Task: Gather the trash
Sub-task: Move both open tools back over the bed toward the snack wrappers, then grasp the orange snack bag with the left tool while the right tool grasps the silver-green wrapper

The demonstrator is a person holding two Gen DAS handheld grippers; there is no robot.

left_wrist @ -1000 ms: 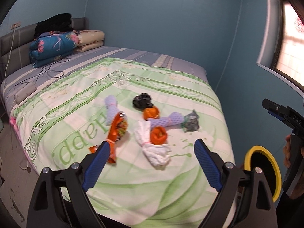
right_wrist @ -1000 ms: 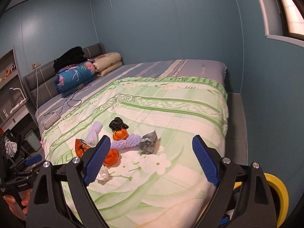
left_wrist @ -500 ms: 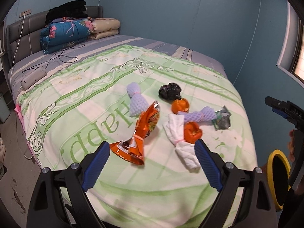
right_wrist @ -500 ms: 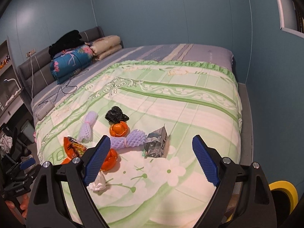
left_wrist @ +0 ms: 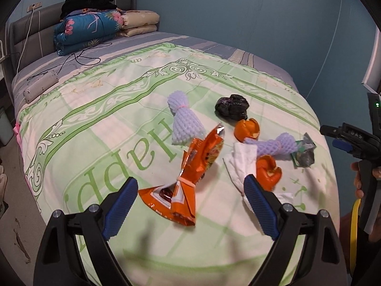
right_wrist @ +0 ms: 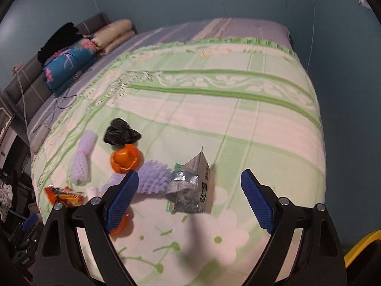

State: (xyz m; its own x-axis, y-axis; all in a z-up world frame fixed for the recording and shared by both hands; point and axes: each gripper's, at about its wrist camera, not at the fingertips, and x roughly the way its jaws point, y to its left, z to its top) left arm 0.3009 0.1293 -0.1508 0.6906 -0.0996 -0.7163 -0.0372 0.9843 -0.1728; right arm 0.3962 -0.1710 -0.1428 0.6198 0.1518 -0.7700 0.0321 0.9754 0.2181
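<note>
Lying lengthwise toward the spread, empty left tool point(left_wrist: 190, 190), orange snack wrapper point(left_wrist: 190, 171); right tool point(right_wrist: 190, 190) likewise.

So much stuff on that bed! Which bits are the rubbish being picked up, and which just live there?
Rubbish: orange snack wrapper, two purple foam nets, black bag, orange peels, white tissue, grey carton.

Lying about: folded blankets, power strip, black cable.

Blue walls point(left_wrist: 226, 7), grey headboard point(left_wrist: 31, 35), green-patterned bed point(left_wrist: 119, 109)
</note>
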